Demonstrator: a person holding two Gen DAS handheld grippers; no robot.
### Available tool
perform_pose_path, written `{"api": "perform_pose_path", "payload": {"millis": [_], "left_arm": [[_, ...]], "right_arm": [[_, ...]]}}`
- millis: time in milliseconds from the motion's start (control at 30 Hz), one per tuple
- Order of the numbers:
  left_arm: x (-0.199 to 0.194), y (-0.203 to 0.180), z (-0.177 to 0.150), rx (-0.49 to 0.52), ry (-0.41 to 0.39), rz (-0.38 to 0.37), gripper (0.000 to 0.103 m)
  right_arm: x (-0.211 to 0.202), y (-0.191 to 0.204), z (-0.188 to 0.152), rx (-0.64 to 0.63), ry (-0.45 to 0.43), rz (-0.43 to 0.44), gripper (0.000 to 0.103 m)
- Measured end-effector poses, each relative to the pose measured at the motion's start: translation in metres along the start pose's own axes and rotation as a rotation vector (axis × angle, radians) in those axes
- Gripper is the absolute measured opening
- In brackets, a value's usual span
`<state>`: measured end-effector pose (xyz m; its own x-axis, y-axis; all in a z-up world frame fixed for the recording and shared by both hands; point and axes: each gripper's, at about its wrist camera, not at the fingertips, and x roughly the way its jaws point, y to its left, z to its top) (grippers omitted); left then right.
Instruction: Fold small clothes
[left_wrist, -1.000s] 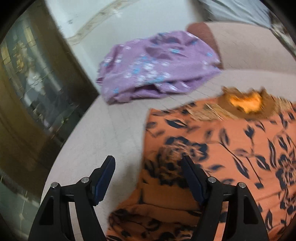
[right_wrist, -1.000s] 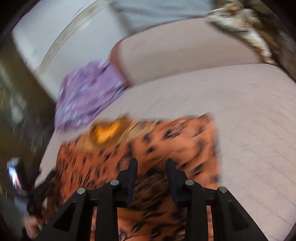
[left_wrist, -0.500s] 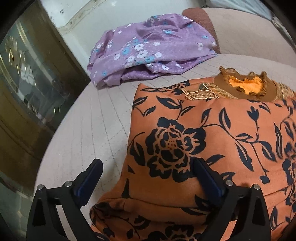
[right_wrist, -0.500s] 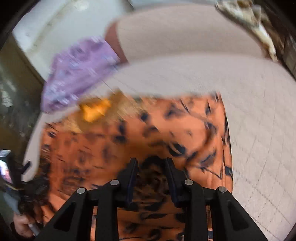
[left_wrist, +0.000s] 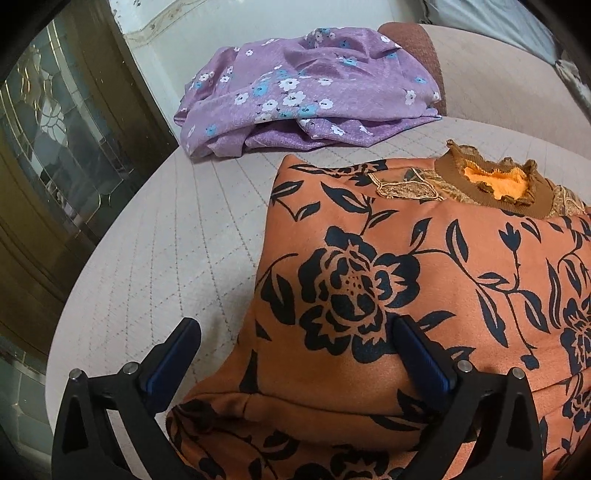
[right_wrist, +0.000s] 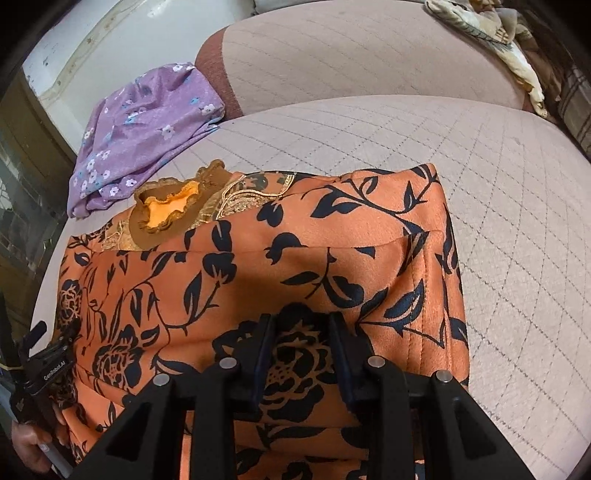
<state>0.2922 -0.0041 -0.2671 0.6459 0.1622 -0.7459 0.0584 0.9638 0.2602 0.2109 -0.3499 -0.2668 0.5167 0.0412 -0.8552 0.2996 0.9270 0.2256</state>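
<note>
An orange garment (left_wrist: 369, 258) with black flowers and a brown frilled collar (left_wrist: 495, 184) lies folded on the pale sofa seat (left_wrist: 166, 240). My left gripper (left_wrist: 293, 325) straddles its near left corner, jaws opening wide. The cloth bulges between them, the right finger (left_wrist: 417, 354) lies against it, and the left finger stands apart over the seat. In the right wrist view my right gripper (right_wrist: 301, 319) is shut on a thick fold of the orange garment (right_wrist: 295, 240) at its near edge. The left gripper (right_wrist: 48, 369) and a hand show at that view's lower left.
A crumpled purple flowered garment (left_wrist: 306, 96) lies at the seat's far left, also the purple garment (right_wrist: 147, 125) by the backrest (right_wrist: 369, 55). A dark glass-panelled door (left_wrist: 55, 129) stands left of the sofa. A patterned cloth (right_wrist: 487, 33) hangs over the backrest's right end.
The left jaws have spread wide and no longer pinch the orange cloth. Both grippers have sunk closer to the garment, which now lies in a neater fold.
</note>
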Motion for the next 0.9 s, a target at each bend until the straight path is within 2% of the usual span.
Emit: {"api": "perform_pose_path", "payload": {"millis": [333, 433, 467, 567, 600, 667, 733, 800, 900], "left_arm": [[0.001, 0.005, -0.002, -0.031, 0.0, -0.03, 0.103], [-0.005, 0.004, 0.003, -0.01, 0.002, -0.017, 0.103], [-0.01, 0.003, 0.005, 0.007, -0.013, -0.02, 0.103], [-0.035, 0.004, 0.012, -0.002, -0.129, -0.045, 0.103], [-0.047, 0.005, 0.014, -0.01, -0.183, -0.065, 0.103], [-0.059, 0.001, 0.016, -0.005, -0.232, -0.126, 0.103], [-0.058, -0.012, 0.016, 0.035, -0.201, -0.208, 0.103], [-0.048, -0.026, 0.013, 0.069, -0.144, -0.239, 0.103], [-0.027, -0.048, 0.006, 0.149, -0.036, -0.208, 0.103]], "right_arm": [[0.0, -0.003, -0.001, 0.033, -0.001, 0.013, 0.035], [-0.002, -0.002, -0.001, 0.028, -0.011, 0.006, 0.035], [-0.003, -0.001, -0.001, 0.027, -0.02, 0.005, 0.035], [-0.01, 0.0, 0.001, 0.035, -0.022, 0.008, 0.035], [-0.015, 0.0, 0.004, 0.037, -0.029, 0.018, 0.035], [-0.029, -0.001, 0.007, 0.049, -0.087, 0.043, 0.035], [-0.041, -0.003, 0.011, 0.053, -0.138, 0.045, 0.035], [-0.049, -0.005, 0.012, 0.059, -0.177, 0.054, 0.035], [-0.041, -0.004, 0.011, 0.062, -0.14, 0.054, 0.035]]}}
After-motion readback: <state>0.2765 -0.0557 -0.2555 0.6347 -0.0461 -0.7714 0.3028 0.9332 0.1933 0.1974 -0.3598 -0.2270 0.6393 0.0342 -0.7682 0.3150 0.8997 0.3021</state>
